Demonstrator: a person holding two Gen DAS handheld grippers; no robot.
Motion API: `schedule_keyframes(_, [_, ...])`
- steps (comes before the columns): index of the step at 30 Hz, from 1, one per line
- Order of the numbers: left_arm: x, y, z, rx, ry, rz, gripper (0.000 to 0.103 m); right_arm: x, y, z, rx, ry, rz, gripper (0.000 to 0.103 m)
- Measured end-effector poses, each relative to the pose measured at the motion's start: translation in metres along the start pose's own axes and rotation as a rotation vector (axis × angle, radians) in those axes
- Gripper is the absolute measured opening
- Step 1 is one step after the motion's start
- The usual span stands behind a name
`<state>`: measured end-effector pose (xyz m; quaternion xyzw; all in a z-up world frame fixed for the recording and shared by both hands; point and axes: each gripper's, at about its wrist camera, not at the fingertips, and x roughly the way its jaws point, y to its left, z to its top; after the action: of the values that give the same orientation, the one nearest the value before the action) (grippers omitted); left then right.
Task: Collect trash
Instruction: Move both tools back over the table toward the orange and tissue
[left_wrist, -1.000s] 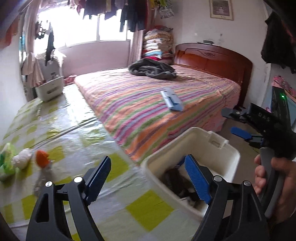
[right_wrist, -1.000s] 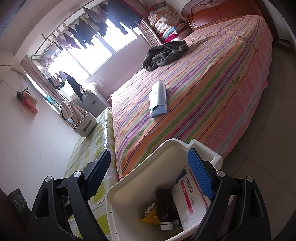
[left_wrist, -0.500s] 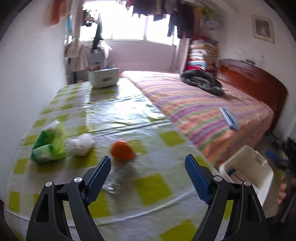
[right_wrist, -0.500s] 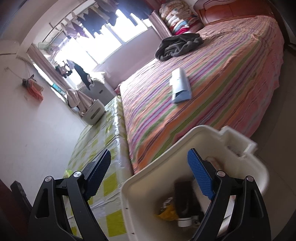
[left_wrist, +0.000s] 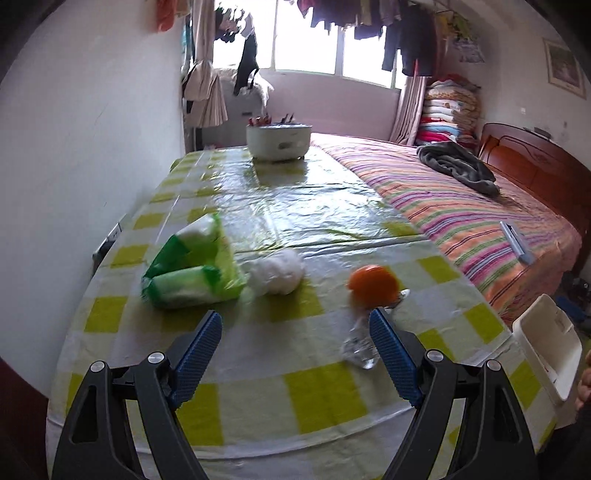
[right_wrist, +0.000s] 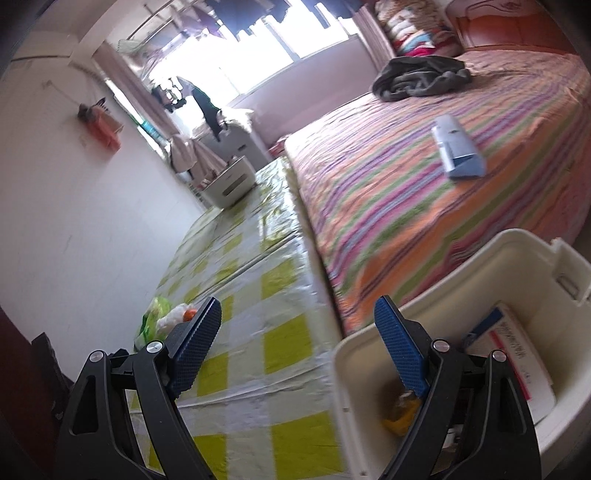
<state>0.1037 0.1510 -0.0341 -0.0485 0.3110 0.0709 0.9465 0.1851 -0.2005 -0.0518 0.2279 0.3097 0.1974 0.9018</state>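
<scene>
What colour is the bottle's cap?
Orange: the bottle's cap shows best in the left wrist view.

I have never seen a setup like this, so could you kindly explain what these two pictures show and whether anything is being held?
A person carries a two-finger gripper in each hand, each with a camera looking along its blue pads. The left gripper faces a table bearing a green pack, a white wad and a bottle with an orange cap. The right gripper looks over a white bin already holding trash, beside a striped bed. Both are open and hold nothing.
</scene>
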Motion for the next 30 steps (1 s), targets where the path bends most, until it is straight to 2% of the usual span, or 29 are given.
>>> schedule_keyframes(12, [0.007,0.037,-0.002,-0.032,0.058,-0.010,0.080,0.050,0.060,-0.021,-0.112,0.123,0.097,0.084])
schedule_keyframes(23, [0.023,0.056,-0.002,-0.068,0.111,-0.013,0.080,0.098,0.138,-0.025,-0.350,0.210,0.192,0.084])
schedule_keyframes(30, [0.037,0.057,0.003,-0.098,0.135,-0.026,0.080,0.138,0.174,-0.027,-0.507,0.261,0.200,0.083])
